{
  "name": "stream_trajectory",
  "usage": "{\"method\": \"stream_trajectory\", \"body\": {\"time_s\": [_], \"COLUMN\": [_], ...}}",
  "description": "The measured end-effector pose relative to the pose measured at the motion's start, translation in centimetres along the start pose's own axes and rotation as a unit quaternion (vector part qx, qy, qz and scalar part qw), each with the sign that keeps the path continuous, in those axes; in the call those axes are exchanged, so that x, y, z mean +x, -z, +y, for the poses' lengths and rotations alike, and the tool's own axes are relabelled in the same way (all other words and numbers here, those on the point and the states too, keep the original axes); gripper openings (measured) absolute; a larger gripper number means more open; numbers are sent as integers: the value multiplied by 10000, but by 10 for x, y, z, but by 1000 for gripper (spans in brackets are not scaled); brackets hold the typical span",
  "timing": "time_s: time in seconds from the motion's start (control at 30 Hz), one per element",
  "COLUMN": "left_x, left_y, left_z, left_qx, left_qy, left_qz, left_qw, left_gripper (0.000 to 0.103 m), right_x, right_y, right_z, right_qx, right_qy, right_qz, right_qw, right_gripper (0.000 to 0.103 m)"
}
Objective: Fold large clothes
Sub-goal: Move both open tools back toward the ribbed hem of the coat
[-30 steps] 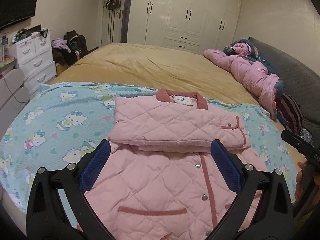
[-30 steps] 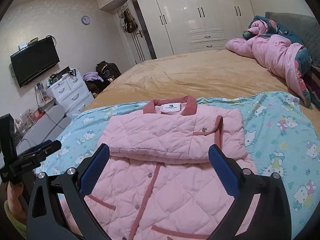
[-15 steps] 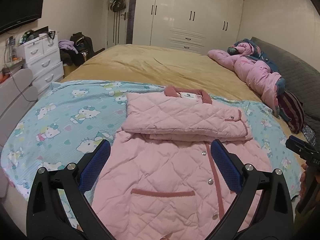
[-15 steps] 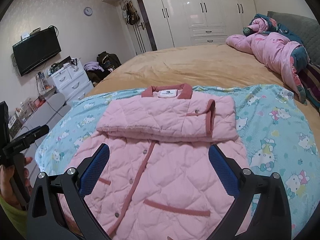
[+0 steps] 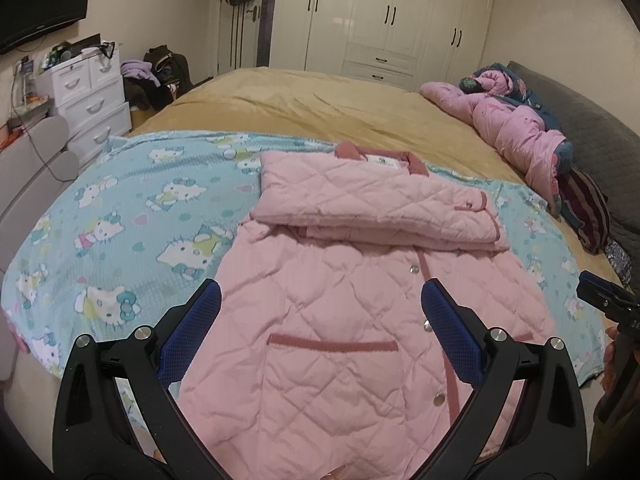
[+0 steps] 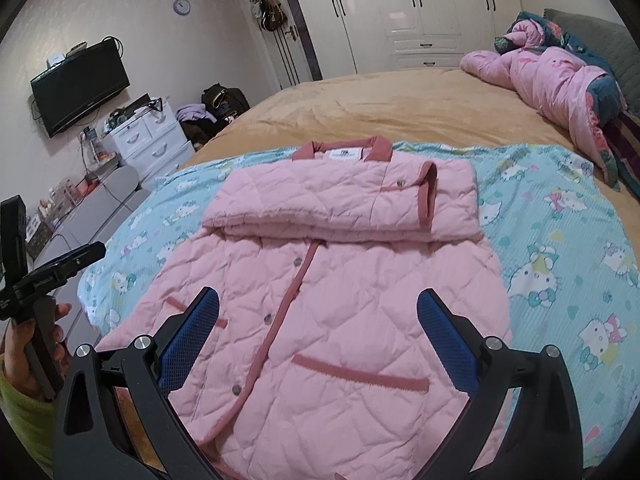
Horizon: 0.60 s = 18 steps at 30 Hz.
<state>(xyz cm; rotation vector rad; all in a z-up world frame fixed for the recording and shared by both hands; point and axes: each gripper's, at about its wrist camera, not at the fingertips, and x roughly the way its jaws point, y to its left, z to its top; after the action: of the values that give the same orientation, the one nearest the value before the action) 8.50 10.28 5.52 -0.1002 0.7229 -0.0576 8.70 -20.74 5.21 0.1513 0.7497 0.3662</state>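
A pink quilted jacket [image 5: 344, 320] lies flat on a blue cartoon-print sheet [image 5: 132, 216] on the bed; it also shows in the right wrist view [image 6: 340, 280]. Its sleeves are folded across the chest into a band [image 5: 372, 204] below the collar [image 6: 340, 152]. My left gripper [image 5: 320, 308] is open and empty, held above the jacket's lower left part. My right gripper [image 6: 318, 312] is open and empty, above the lower right part. The jacket's bottom hem is hidden behind the gripper frames. Each gripper shows at the edge of the other's view.
A tan bedspread [image 5: 320, 108] covers the far bed. A bunched pink duvet [image 5: 512, 128] lies at the right by a grey headboard [image 5: 592, 120]. White drawers [image 5: 88, 92], a wall television [image 6: 80, 84] and white wardrobes [image 5: 392, 20] ring the room.
Both grippers have drawn back toward the jacket's bottom hem, so more of the lower jacket and its pockets shows. The jacket itself has not moved.
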Motion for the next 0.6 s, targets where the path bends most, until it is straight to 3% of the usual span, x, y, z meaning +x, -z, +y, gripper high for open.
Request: {"method": "stream_trajectory", "body": {"time_s": [0.6], "left_x": [9], "left_y": [54], "left_z": [28], "left_qx": [-114], "left_qy": [-322], "left_qz": [502], "left_qw": [9982], "left_gripper": [94], "right_x": [7], "right_y": [42], "right_z": [-26], "right_qx": [235], "right_qy": [41], "right_qz": [489], "right_qw": [9985], "right_gripper": [99]}}
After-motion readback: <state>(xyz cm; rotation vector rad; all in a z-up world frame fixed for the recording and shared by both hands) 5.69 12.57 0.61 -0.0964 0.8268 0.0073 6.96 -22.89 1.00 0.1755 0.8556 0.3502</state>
